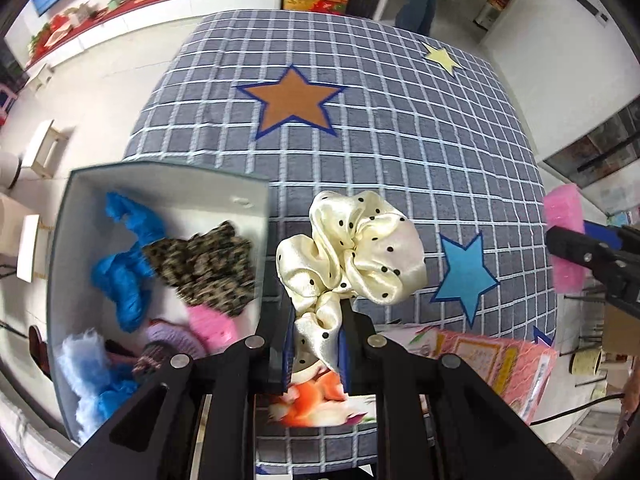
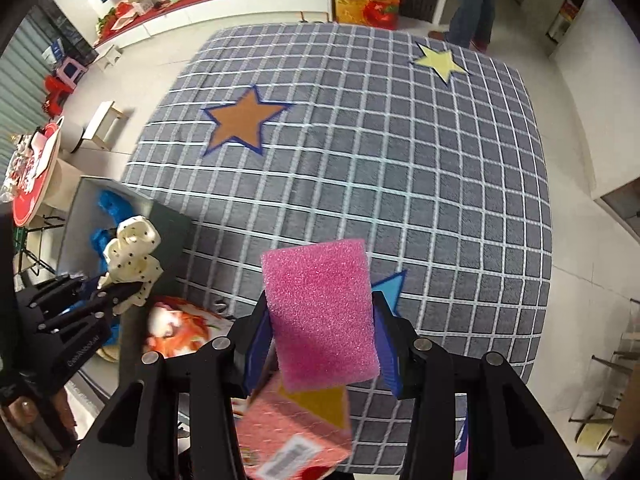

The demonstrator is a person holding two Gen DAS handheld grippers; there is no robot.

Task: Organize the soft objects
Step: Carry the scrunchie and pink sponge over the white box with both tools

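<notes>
Above the grey checked cloth [image 1: 400,168] with its sewn-on stars, we hold both grippers pointing steeply down. Our left gripper [image 1: 316,332] has its jaws nearly together, pinching a cream satin scrunchie [image 1: 352,248] with black dots by one fold, so most of it bunches up past the fingertips. Just to its left sits a white box [image 1: 160,184], its near wall touching the cloth's edge; inside we see crumpled blue plastic [image 1: 124,272], a leopard-print scrunchie [image 1: 204,268], something pink, a knitted lilac piece and pale blue fluff [image 1: 84,364].

Our right gripper [image 2: 320,320] has its jaws partway apart, clamped on the two sides of a pink sponge block [image 2: 320,312], which stands tilted between the blue pads. Under it lies a pink carton [image 2: 296,436] with a yellow patch and a white label; the print on that label is too blurred to read. A picture card with orange shapes [image 2: 180,328] lies between the two grippers. We can read no writing anywhere on the cloth or box.
</notes>
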